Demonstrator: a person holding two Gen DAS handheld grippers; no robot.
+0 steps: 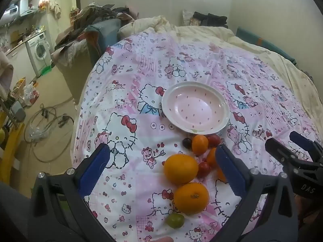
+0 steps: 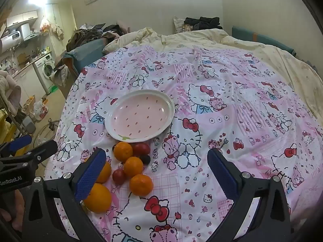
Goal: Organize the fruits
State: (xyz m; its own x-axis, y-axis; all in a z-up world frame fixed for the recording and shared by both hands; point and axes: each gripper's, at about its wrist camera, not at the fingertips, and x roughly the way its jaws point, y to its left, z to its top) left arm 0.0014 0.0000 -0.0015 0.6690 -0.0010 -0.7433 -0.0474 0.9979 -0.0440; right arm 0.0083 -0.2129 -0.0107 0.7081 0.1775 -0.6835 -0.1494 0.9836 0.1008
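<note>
A pink plate (image 1: 222, 102) with a white rim (image 2: 170, 102) sits on a Hello Kitty cloth, with nothing on it. In front of it lie loose fruits: two big oranges (image 1: 180, 169) (image 1: 191, 198), small oranges (image 1: 199, 144) (image 2: 141, 184), red cherry tomatoes (image 1: 203, 169) (image 2: 141, 148), a dark grape (image 1: 187, 142) and a green one (image 1: 175, 220). My left gripper (image 1: 161, 173) is open above the fruits, holding nothing. My right gripper (image 2: 157, 175) is open and empty, with the fruits by its left finger. Each gripper shows in the other's view, the right (image 1: 292, 151) and the left (image 2: 26, 151).
The cloth (image 2: 222, 121) covers a bed with a cream duvet (image 2: 201, 38) behind. The bed's left edge drops to a floor with cables (image 1: 48, 125), bags and a washing machine (image 1: 39, 51). Piled clothes (image 1: 97, 18) lie at the back left.
</note>
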